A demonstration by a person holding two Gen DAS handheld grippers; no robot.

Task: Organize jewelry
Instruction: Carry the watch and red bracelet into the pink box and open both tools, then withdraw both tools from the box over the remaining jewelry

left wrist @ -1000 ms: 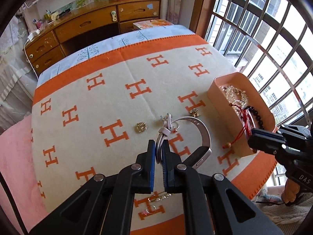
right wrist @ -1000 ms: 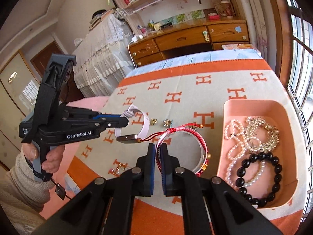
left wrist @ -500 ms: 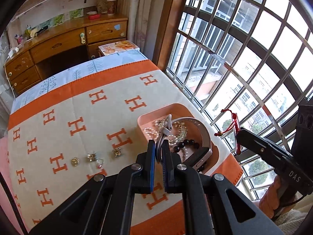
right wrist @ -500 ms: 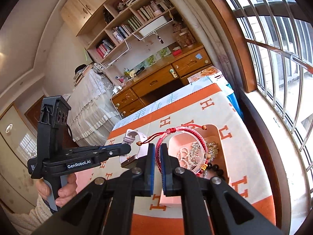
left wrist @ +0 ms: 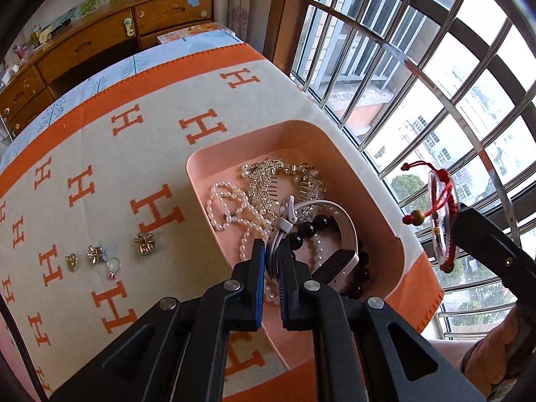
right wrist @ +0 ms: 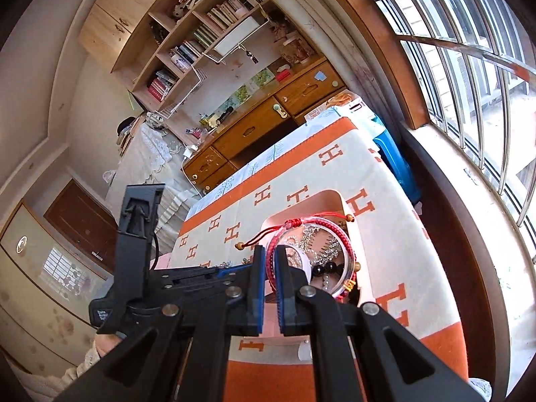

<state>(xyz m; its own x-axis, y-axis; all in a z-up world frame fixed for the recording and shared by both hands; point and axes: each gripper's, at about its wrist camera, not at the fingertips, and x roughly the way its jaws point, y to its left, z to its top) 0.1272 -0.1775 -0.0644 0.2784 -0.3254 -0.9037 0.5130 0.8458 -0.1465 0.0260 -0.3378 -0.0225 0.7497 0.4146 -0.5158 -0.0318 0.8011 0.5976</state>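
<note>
Left gripper pinches the strap of a white watch, jaws pressed on the band. The watch hangs over the pink tray, just above the black beads and beside the pearls. Whether its body already touches the pile I cannot tell.

Right gripper pinches a red bangle, jaws tight on its rim. In the left view the bangle sits off the tray's near corner, out over the cloth edge toward the window; in the right view it lines up over the tray, so its true place over the tray is unsure.

Still on the cloth, well left of the tray: four small gold charms.

Judged step: drop the watch in the tray.
- Lower until the watch body rests on the beads, then spread the jaws; a release from height may bounce it off the wall.
- Aim for the free floor at the near end, not the brooch, whose teeth could snag the strap.
- Pull straight back along the strap so the pearls are not dragged.
- Hold the bangle clear until the left gripper is out.

Risk: both grippers crowd one corner.
</note>
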